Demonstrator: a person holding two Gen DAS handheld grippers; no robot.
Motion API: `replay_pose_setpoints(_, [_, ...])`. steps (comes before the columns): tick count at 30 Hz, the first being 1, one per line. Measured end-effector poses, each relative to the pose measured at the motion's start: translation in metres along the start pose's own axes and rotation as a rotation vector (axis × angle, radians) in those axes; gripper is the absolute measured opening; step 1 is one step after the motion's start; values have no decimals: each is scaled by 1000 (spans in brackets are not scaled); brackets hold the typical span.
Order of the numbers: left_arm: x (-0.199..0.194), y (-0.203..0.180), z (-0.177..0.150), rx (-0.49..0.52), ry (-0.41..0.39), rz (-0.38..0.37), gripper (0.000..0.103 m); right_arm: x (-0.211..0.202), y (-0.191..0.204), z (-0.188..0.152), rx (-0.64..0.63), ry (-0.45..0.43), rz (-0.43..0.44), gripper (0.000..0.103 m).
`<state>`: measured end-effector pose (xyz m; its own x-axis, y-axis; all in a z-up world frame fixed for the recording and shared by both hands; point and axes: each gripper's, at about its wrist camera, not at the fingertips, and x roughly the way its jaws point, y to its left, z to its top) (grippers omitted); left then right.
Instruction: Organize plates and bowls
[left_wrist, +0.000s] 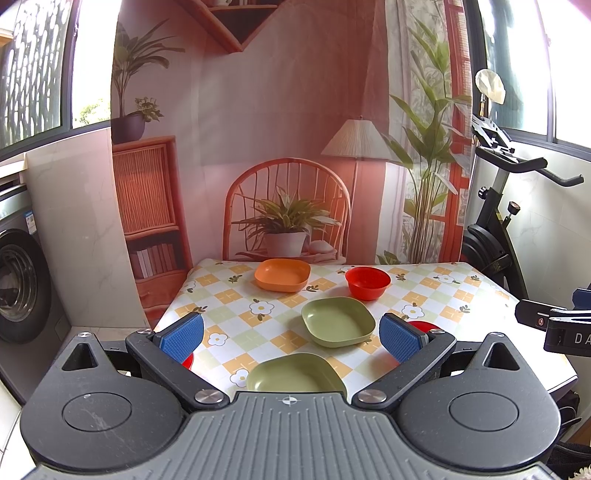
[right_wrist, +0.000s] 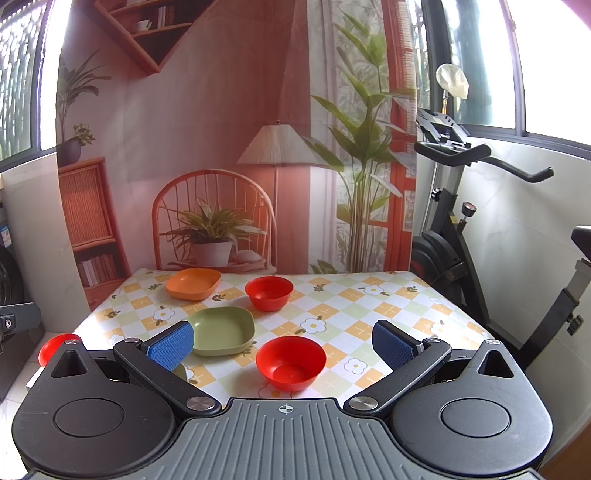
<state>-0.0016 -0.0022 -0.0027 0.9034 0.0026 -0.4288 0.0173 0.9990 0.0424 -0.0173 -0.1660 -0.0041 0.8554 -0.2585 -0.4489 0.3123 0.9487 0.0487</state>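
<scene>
On the checked tablecloth (left_wrist: 436, 295) stand an orange plate (left_wrist: 282, 274), a red bowl (left_wrist: 368, 282) and two green plates, one mid-table (left_wrist: 338, 326) and one close under my left gripper (left_wrist: 295, 373). My left gripper (left_wrist: 291, 336) hovers open above the near green plate, holding nothing. In the right wrist view, my right gripper (right_wrist: 282, 345) is open just over a second red bowl (right_wrist: 290, 363). The orange plate (right_wrist: 193, 283), far red bowl (right_wrist: 269, 292) and green plate (right_wrist: 223, 329) lie beyond it. A third red bowl (right_wrist: 55, 347) sits at the table's near left corner.
A printed backdrop (left_wrist: 288, 110) hangs right behind the table. An exercise bike (right_wrist: 461, 236) stands off the right edge. A washing machine (left_wrist: 18, 280) is at the left. The right half of the cloth (right_wrist: 388, 306) carries no dishes.
</scene>
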Motion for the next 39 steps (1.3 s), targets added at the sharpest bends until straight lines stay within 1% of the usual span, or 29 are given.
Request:
replay_pose_setpoints(14, [0,-2,-5,-7,11,8,102,4,0,0,2,1,1,103])
replay_pose_setpoints(17, [2,-3,-3,-2,23,38,102,4,-2,2,0,-1,20,103])
replay_pose_setpoints(21, [6,1,-1,6,19,96,102,9,-6,7,-9,-10,41,103])
replay_pose_setpoints(22, [9,4,0,4,21,110,102,18,-12,10,-15,-10,46,103])
replay_pose_setpoints(24, [15,8,0,1,29,130,102,28,-11,15,-31,-9,56,103])
replay_pose_setpoints(26, [24,14,3,-5,47,161,102,42,-7,20,-52,-7,72,103])
replay_pose_setpoints(29, [35,22,6,-9,50,193,102,64,3,28,-66,-2,109,102])
replay_pose_setpoints(35, [64,27,15,-10,73,199,100,109,21,36,-83,22,181,101])
replay_pose_setpoints(37, [77,27,14,-9,94,193,97,126,29,36,-92,31,200,99])
replay_pose_setpoints(39, [91,28,11,-14,135,175,86,145,38,34,-91,55,222,96])
